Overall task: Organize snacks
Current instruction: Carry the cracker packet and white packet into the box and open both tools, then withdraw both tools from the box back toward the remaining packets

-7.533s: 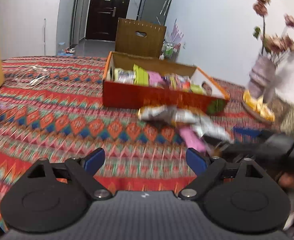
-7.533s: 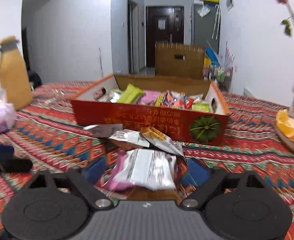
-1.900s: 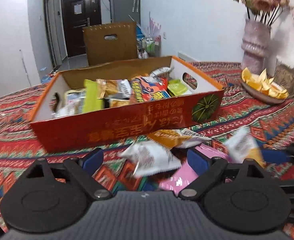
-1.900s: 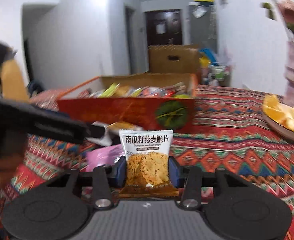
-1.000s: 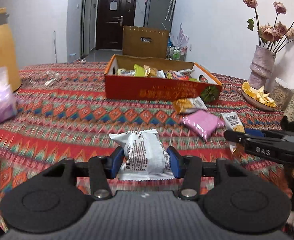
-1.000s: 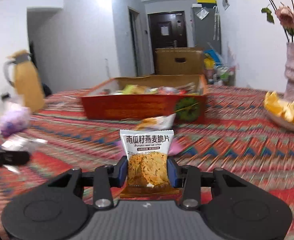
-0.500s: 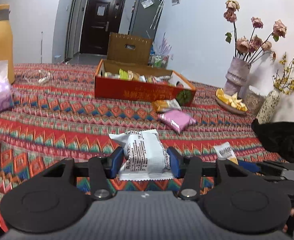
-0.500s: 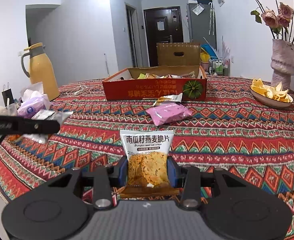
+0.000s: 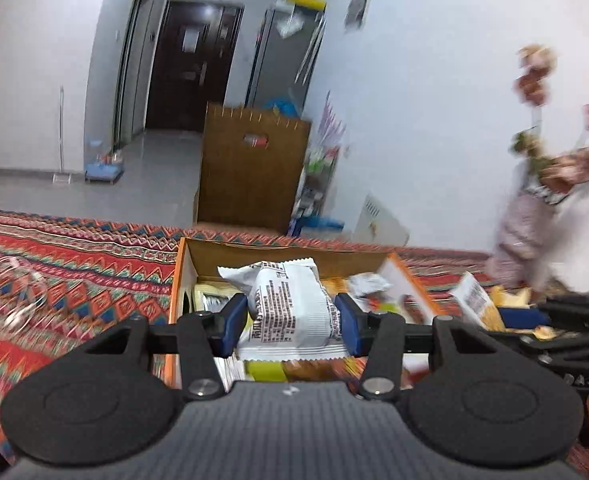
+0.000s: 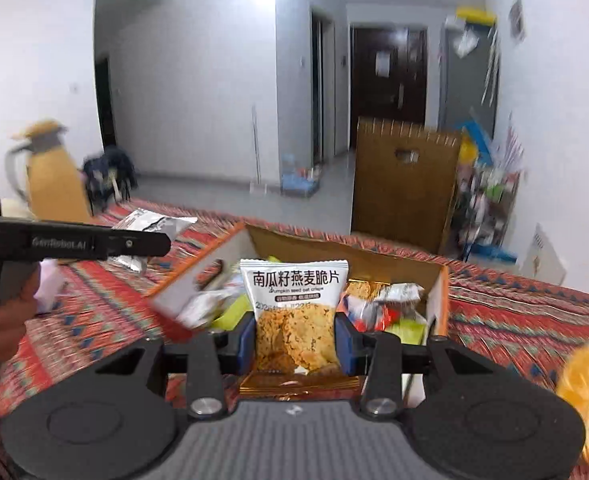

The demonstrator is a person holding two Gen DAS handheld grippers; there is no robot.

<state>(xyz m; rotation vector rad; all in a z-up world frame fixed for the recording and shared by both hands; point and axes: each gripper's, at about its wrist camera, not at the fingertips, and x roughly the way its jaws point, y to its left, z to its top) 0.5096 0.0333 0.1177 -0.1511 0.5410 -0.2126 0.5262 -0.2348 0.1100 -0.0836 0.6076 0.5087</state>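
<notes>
A: What fills most of both views?

B: The patterned tablecloth (image 9: 74, 272); in the left wrist view it runs from the left edge across the middle, and its far edge meets bare grey floor in the upper left; in the right wrist view the cloth (image 10: 534, 320) spreads bare at the right, with open room there.

A: And the box?

B: The orange cardboard box (image 9: 180, 280) sits at centre frame, open-topped and full of packets; its left wall stands upright, its right wall (image 10: 440, 296) too; the left gripper (image 9: 292, 322) hangs over its near half; the right gripper (image 10: 294, 336) does likewise in its own view.

A: Are the tongs holding anything?

B: Both; the left pair is closed narrowly on a white wrapped snack (image 9: 290, 308), pads pressed to each side; the right pair is pinched on a crisp packet (image 10: 294, 312), held upright.

A: Any writing?

B: The crisp packet reads "南瓜籽燕麦脆片" and, smaller, "pumpkin seed oat crisps"; the other gripper's arm at the left of the right wrist view reads "GenRobot.AI"; at the lower right of the left wrist view part of a mark, "DAS", shows; the white snack's print is too blurred to read.
</notes>
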